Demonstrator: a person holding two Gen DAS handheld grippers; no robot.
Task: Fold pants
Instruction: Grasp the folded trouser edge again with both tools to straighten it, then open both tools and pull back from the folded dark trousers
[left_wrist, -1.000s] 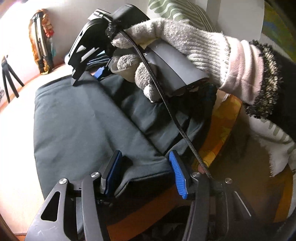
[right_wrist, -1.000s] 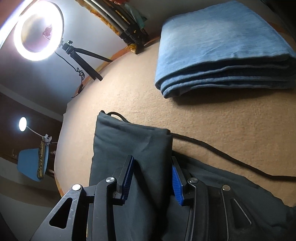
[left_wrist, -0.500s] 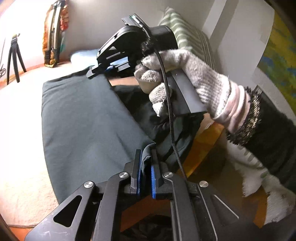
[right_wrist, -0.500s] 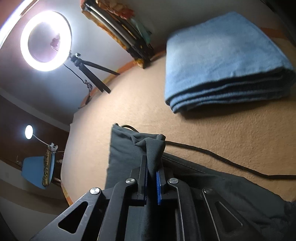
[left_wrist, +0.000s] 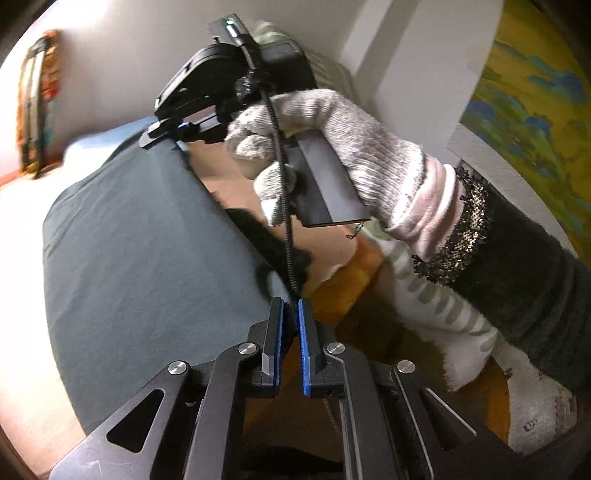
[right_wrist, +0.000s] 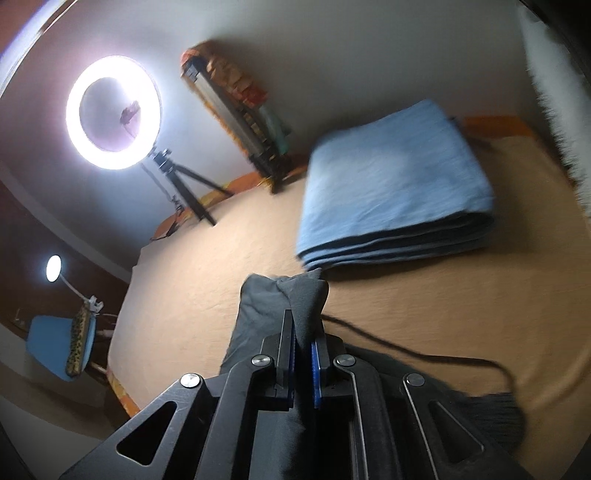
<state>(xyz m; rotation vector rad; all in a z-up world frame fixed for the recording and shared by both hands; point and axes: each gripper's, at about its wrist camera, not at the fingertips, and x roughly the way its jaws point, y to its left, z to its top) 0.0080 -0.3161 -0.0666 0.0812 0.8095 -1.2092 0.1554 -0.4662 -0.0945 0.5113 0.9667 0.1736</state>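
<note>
tan bed (right_wrist: 424, 295) — pants (left_wrist: 147, 258) pinched between both grippers' fingers (right_wrist: 288, 332)

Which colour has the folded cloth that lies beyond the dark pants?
Light blue; the folded cloth shows best in the right wrist view.

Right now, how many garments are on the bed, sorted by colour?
Dark grey pants, pinched by the left gripper and the right gripper: 1
Blue folded jeans, lying on the bed: 1
Total: 2
</note>
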